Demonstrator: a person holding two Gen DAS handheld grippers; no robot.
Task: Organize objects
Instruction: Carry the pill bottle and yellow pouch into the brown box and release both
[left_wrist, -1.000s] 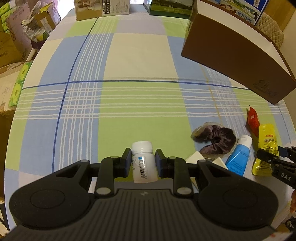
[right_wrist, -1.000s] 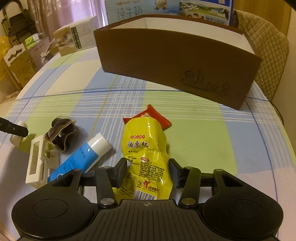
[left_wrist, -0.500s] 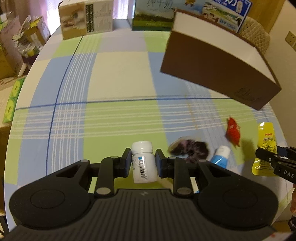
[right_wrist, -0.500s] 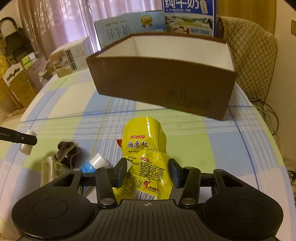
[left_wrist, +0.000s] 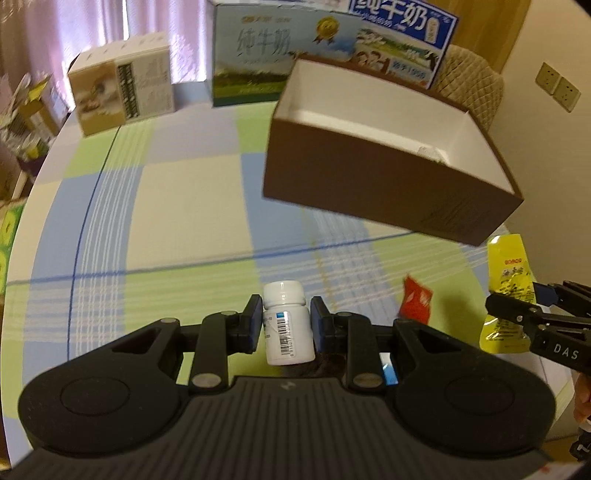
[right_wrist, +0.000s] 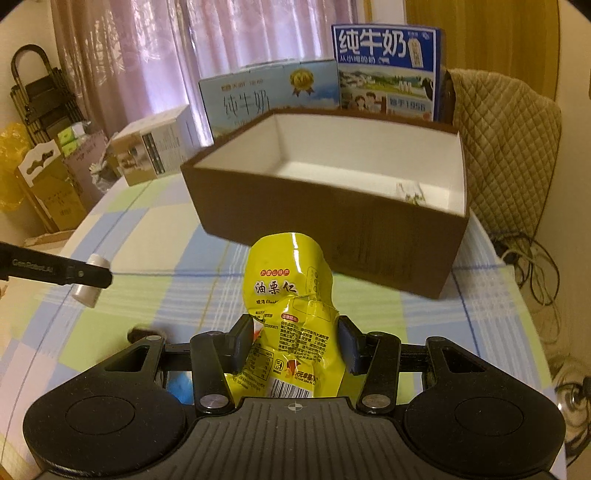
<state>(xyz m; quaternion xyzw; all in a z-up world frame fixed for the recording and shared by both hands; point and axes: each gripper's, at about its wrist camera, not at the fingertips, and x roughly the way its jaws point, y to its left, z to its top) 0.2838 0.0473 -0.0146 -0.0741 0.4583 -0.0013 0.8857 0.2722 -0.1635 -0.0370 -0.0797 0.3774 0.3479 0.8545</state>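
Note:
My left gripper is shut on a small white pill bottle with a barcode label, held upright above the checked tablecloth. My right gripper is shut on a crumpled yellow snack pouch, which stands up between its pads. The open brown box with a white inside lies ahead of both grippers, and a small clear wrapper rests in its right corner. In the left wrist view the box is up and to the right, with the right gripper and its pouch at the right edge.
A red packet lies on the cloth, with a dark hair tie and a blue tube partly hidden under the grippers. Milk cartons and a beige carton stand behind the box. A quilted chair is at the right.
Both grippers have risen with their loads and tipped up toward the box, whose white inside now shows. The items on the cloth have slid down and mostly behind the grippers.

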